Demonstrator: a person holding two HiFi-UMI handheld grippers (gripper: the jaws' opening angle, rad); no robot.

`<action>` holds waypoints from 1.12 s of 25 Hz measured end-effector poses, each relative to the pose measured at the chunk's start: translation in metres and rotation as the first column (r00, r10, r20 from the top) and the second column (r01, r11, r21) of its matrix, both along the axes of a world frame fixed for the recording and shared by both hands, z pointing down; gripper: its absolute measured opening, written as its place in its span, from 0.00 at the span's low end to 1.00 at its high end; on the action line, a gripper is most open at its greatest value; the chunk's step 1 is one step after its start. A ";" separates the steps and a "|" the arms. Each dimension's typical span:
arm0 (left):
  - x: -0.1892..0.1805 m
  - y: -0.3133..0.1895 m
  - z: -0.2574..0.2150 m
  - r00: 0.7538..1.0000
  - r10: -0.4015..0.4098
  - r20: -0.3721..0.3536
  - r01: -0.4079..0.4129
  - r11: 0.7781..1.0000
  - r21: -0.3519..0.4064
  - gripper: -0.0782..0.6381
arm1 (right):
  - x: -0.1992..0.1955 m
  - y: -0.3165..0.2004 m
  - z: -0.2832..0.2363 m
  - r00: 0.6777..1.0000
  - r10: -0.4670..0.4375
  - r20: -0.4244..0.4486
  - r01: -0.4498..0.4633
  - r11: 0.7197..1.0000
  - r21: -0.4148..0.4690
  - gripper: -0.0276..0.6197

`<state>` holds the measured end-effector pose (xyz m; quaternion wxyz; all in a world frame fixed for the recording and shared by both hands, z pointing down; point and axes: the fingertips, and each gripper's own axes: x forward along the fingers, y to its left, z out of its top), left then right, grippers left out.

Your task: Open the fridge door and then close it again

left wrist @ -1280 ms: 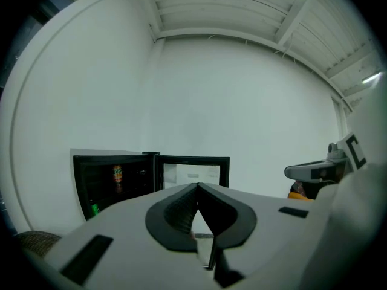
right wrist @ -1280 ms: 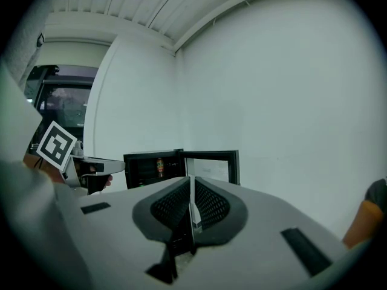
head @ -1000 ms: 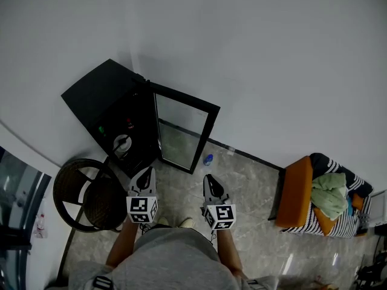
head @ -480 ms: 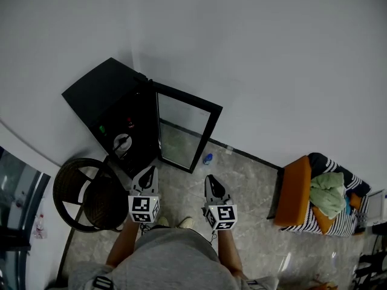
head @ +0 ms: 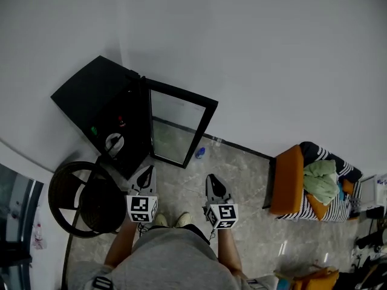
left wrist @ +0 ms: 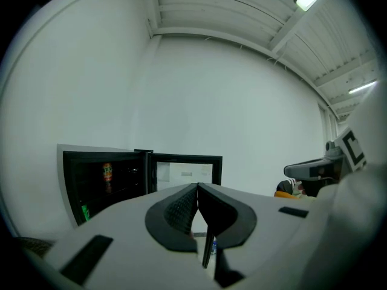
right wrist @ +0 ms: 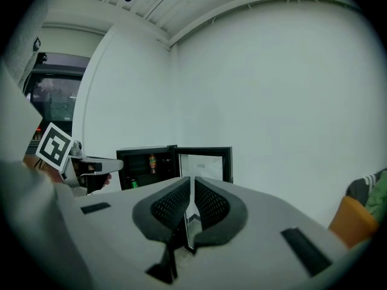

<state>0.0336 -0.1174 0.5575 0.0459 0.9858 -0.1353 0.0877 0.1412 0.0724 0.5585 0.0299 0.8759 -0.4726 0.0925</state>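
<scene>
left tool (head: 146, 170): pads pressed flat together, nothing pinched; held out level in front of the person, touching nothing, tip turned toward the fridge.
right tool (head: 212, 178): pads drawn almost together with only a thin slit between them, nothing in the slit; held out beside the left tool, apart from it, touching nothing.
fridge (head: 91, 101): low black cabinet standing against the white wall, ahead and to the left of both tools, well apart from them.
fridge door (head: 175, 127): standing open, swung out from the cabinet's front, a black frame round a glass pane; neither tool is on it.
inside the fridge: dark shelves; an orange can (left wrist: 107, 173) up high and a green can (left wrist: 84, 211) lower down.
blue bottle (head: 200, 153): small, on the grey stone floor (head: 248, 180) just beyond the door's free edge.
wicker chair (head: 62, 193): round and dark, just beside the fridge, at the person's left.
orange seat (head: 288, 180): off to the right by the wall, carrying a striped cushion (head: 329, 207) and a green cloth (head: 320, 183).
</scene>
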 end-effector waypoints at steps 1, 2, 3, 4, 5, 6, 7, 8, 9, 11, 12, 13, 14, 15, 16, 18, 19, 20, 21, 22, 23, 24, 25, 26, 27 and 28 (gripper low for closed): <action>0.001 -0.001 0.003 1.000 0.009 0.003 -0.009 1.000 0.002 0.12 | 0.001 0.000 0.001 1.000 0.013 0.001 -0.013 1.000 -0.001 0.10; 0.002 -0.002 0.005 1.000 0.015 0.008 -0.015 1.000 0.005 0.12 | 0.002 0.001 0.002 1.000 0.024 0.001 -0.024 1.000 -0.002 0.10; 0.003 -0.003 0.007 1.000 0.019 0.015 -0.019 1.000 0.008 0.12 | 0.002 0.002 0.002 1.000 0.031 0.001 -0.031 0.999 -0.005 0.10; 0.002 -0.003 0.008 1.000 0.022 0.019 -0.022 1.000 0.007 0.12 | 0.002 0.003 0.003 0.999 0.035 0.001 -0.035 0.999 -0.009 0.10; 0.001 -0.002 0.010 1.000 0.024 0.020 -0.024 1.000 0.004 0.12 | 0.002 0.005 0.003 0.999 0.038 0.000 -0.038 0.999 -0.013 0.10; 0.000 -0.003 0.011 1.000 0.023 0.020 -0.023 1.000 -0.001 0.12 | 0.003 0.005 0.003 0.999 0.041 -0.001 -0.041 0.999 -0.015 0.10; 0.000 -0.005 0.012 1.000 0.022 0.021 -0.021 1.000 -0.006 0.12 | 0.005 0.005 0.002 0.999 0.045 -0.004 -0.045 0.999 -0.016 0.10; 0.002 -0.007 0.013 1.000 0.019 0.021 -0.019 1.000 -0.008 0.12 | 0.009 0.004 0.001 0.999 0.050 -0.007 -0.050 0.999 -0.013 0.10; 0.004 -0.009 0.012 1.000 0.017 0.019 -0.016 1.000 -0.008 0.12 | 0.014 0.003 0.000 0.999 0.053 -0.009 -0.053 0.999 -0.010 0.10; 0.008 -0.011 0.011 1.000 0.014 0.013 -0.014 1.000 -0.006 0.12 | 0.024 -0.001 -0.003 0.998 0.055 -0.012 -0.055 0.998 -0.003 0.10; 0.011 -0.011 0.010 1.000 0.013 0.010 -0.013 1.000 -0.004 0.12 | 0.030 -0.003 -0.006 0.998 0.054 -0.013 -0.054 0.999 0.002 0.10; 0.014 -0.013 0.010 1.000 0.009 0.008 -0.009 1.000 -0.002 0.12 | 0.036 -0.006 -0.009 0.998 0.054 -0.014 -0.053 0.999 0.006 0.10; 0.018 -0.014 0.010 1.000 0.003 0.009 -0.003 1.000 0.002 0.12 | 0.043 -0.009 -0.011 0.999 0.051 -0.017 -0.051 0.999 0.009 0.10; 0.022 -0.017 0.010 1.000 -0.006 0.013 0.006 1.000 0.007 0.12 | 0.050 -0.011 -0.012 0.999 0.045 -0.020 -0.045 0.999 0.011 0.10; 0.026 -0.019 0.010 1.000 -0.018 0.018 0.018 1.000 0.012 0.12 | 0.058 -0.013 -0.011 0.999 0.039 -0.022 -0.038 0.999 0.014 0.10; 0.037 -0.022 0.011 0.999 -0.041 0.024 0.041 0.999 0.017 0.12 | 0.076 -0.017 -0.011 0.999 0.022 -0.024 -0.022 1.000 0.022 0.10; 0.044 -0.023 0.012 0.998 -0.053 0.022 0.052 0.998 0.017 0.12 | 0.085 -0.019 -0.011 1.000 0.009 -0.027 -0.009 1.000 0.027 0.10; 0.051 -0.023 0.011 0.998 -0.064 0.019 0.064 0.998 0.017 0.12 | 0.094 -0.022 -0.012 1.000 -0.007 -0.031 0.008 0.999 0.035 0.10; 0.058 -0.024 0.011 0.997 -0.077 0.016 0.077 0.997 0.015 0.12 | 0.103 -0.025 -0.013 0.999 -0.023 -0.034 0.024 0.999 0.040 0.10; 0.066 -0.024 0.010 0.996 -0.091 0.014 0.091 0.996 0.011 0.12 | 0.113 -0.027 -0.013 0.999 -0.035 -0.036 0.037 0.999 0.039 0.10; 0.074 -0.025 0.009 0.994 -0.106 0.012 0.106 0.994 0.006 0.12 | 0.123 -0.028 -0.014 0.998 -0.045 -0.034 0.046 0.998 0.032 0.10; 0.082 -0.025 0.008 0.993 -0.121 0.007 0.121 0.993 0.003 0.12 | 0.134 -0.030 -0.016 0.998 -0.056 -0.032 0.057 0.998 0.027 0.10; 0.090 -0.025 0.006 0.991 -0.135 0.003 0.135 0.991 0.003 0.12 | 0.143 -0.032 -0.018 0.997 -0.073 -0.033 0.074 0.997 0.026 0.10; 0.097 -0.024 0.004 0.989 -0.148 0.001 0.148 0.989 0.006 0.12 | 0.152 -0.034 -0.019 0.995 -0.094 -0.036 0.095 0.995 0.027 0.10; 0.104 -0.022 0.002 0.987 -0.160 -0.001 0.160 0.987 0.012 0.12 | 0.161 -0.035 -0.020 0.992 -0.116 -0.040 0.117 0.993 0.029 0.10; 0.111 -0.020 -0.001 0.985 -0.170 -0.002 0.170 0.985 0.018 0.12 | 0.170 -0.037 -0.021 0.990 -0.136 -0.043 0.138 0.990 0.031 0.10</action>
